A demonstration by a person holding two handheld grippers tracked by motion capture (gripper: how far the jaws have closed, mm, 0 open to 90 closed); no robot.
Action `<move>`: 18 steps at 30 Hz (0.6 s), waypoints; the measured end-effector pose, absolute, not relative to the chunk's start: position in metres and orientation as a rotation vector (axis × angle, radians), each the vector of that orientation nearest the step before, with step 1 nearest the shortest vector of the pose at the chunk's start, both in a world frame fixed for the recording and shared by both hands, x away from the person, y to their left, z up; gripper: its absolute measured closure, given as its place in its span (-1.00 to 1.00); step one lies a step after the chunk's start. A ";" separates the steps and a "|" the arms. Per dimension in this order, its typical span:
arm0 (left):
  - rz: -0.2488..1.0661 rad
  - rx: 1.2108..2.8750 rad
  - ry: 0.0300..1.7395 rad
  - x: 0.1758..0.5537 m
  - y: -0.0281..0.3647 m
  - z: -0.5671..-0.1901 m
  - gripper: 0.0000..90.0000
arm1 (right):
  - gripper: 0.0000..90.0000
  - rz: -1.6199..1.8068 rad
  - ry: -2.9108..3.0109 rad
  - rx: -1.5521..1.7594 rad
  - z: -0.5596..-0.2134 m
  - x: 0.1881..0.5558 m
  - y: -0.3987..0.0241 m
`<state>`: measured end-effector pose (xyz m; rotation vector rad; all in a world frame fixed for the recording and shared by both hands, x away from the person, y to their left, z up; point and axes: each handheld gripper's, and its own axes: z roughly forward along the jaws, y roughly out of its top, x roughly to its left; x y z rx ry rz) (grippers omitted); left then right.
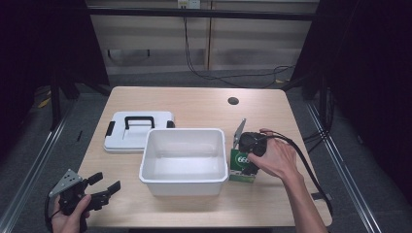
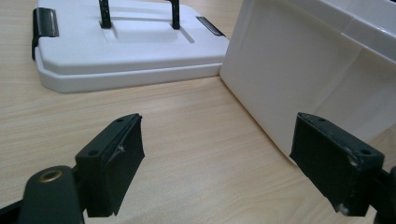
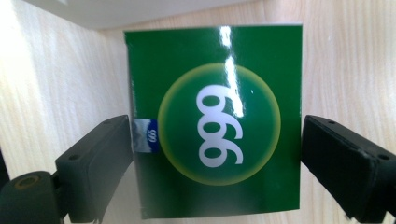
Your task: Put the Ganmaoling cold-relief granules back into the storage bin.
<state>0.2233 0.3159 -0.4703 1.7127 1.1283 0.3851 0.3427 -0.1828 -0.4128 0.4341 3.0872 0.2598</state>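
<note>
Between right gripper [image 3: 215, 163] fingers: green box [image 3: 217, 121]

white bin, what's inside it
Nothing visible inside the white bin: the high view shows a bare white floor. Its near wall hides the strip just behind it.

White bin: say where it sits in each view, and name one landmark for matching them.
High view: white bin at table centre.
Left gripper view: its side wall at upper right.
Right gripper view: a white edge along the top, probably the bin.
Landmark: the wooden table.
</note>
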 end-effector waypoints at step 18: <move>0.380 1.709 1.125 0.223 0.316 -0.470 -0.63 | -0.69 0.170 3.128 0.443 -0.424 0.349 -0.177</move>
